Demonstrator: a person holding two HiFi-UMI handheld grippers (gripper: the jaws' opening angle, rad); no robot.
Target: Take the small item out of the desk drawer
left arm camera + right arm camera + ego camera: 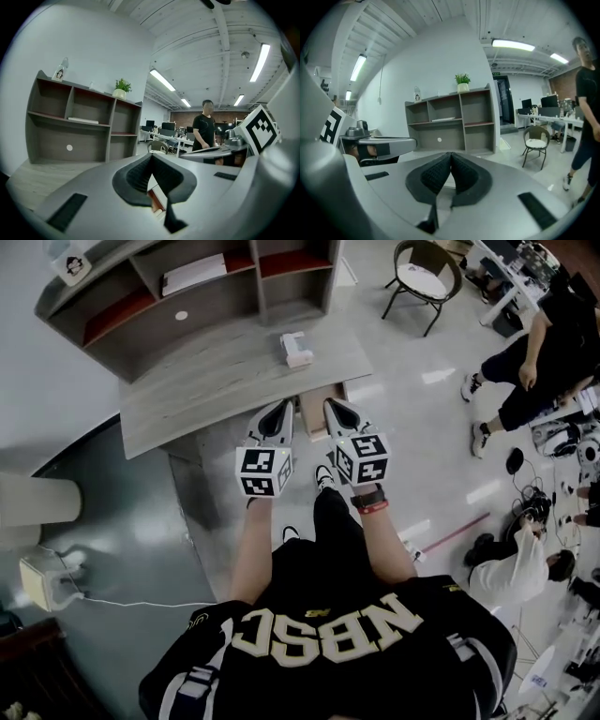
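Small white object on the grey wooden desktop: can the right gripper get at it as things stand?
Probably yes: the small white object sits in the open beyond the right gripper, though its shut jaws must open first.

- A grey wooden desk (pixel 225 390) stands before me, with open shelves (pixel 202 306) at its back.
- A little green plant (pixel 123 86) sits on top of them.
- The floor (pixel 422 437) is pale and shiny, and a chair (pixel 427 277) stands on it.
- Long lights (pixel 260 61) glow on the white ceiling.

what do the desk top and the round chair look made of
The grey desk top looks like matte wood or wood-look laminate: streaky grain runs along it. The round chair seems to have a thin dark metal frame, going by its slim legs, and a pale padded seat, perhaps fabric.
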